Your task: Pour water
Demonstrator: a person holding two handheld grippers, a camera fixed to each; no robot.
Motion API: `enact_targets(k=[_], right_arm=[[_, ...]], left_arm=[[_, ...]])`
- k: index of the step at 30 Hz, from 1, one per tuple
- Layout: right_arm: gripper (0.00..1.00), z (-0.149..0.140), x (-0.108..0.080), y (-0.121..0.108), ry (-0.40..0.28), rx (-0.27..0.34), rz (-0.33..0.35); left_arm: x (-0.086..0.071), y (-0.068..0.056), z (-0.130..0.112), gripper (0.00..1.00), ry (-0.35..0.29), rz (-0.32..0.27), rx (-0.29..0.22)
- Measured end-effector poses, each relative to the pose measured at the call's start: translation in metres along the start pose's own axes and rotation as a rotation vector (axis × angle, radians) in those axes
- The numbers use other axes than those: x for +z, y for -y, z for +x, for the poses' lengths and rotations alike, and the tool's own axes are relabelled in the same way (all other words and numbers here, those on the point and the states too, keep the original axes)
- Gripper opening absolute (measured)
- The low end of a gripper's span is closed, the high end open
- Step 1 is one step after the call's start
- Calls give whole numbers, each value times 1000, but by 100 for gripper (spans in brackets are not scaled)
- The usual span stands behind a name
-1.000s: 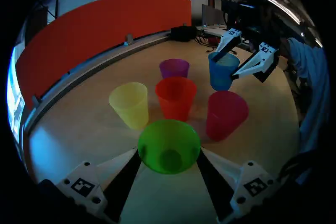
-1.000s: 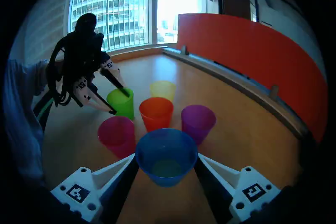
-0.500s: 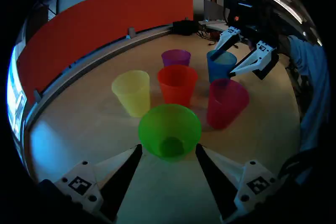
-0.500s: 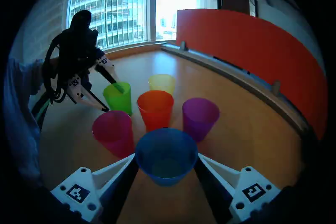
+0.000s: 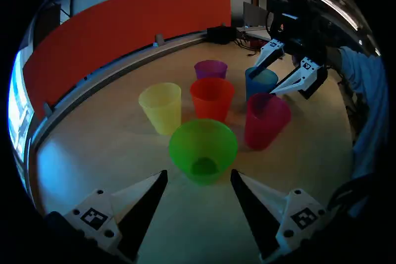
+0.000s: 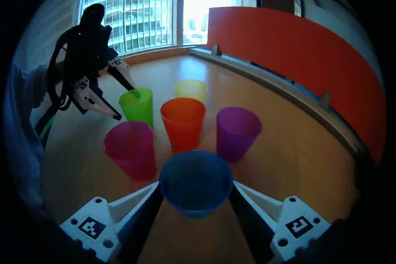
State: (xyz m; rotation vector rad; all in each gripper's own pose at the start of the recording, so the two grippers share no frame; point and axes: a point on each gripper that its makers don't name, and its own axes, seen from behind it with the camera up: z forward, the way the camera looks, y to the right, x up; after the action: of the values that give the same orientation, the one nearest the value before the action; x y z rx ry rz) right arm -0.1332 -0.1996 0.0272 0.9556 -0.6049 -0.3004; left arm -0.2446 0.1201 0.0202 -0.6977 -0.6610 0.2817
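Green cup (image 5: 203, 146) beyond wide-open left gripper (image 5: 198, 172); blue cup (image 6: 195, 180) apparently tight in right gripper (image 6: 196, 185).

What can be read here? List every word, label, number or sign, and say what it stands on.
No readable words or numbers anywhere.
Left tool: black-and-white square code patches, a pattern, no letters.
Right tool: same code patches, no letters.
Green cup and blue cup: plain, no print.

The green cup (image 5: 203, 150) stands before the left gripper's (image 5: 198, 172) parted jaws; the right gripper (image 5: 263, 82) holds the blue cup (image 5: 256, 85).
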Motion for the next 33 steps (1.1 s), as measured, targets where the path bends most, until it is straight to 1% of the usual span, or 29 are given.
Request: enact_targets(k=[8,11,13,18,24,30,33], right_arm=[[92,-4,-3,-1,-7,17,-13],[96,-4,-4,-2,-11,23,-20],[100,-7,-6,-3,-7,22,-27],[100,-15,-11,-4,9,12,-47],[100,-20,-27,-1,-4,28,-66],[100,-27,-49,0,-13,37,-108],[100,-30,-60,3,-22,43,-124]], left_arm=[[-3,-6,2,94,-8,-7,-4],[-4,-7,2,94,-9,-7,-9],[-5,-8,2,94,-9,-5,-12],[-10,-9,2,94,-14,4,-18],[-21,-8,2,95,-31,31,-40],[-36,-11,3,94,-63,63,-66],[-43,-16,1,94,-79,78,-69]])
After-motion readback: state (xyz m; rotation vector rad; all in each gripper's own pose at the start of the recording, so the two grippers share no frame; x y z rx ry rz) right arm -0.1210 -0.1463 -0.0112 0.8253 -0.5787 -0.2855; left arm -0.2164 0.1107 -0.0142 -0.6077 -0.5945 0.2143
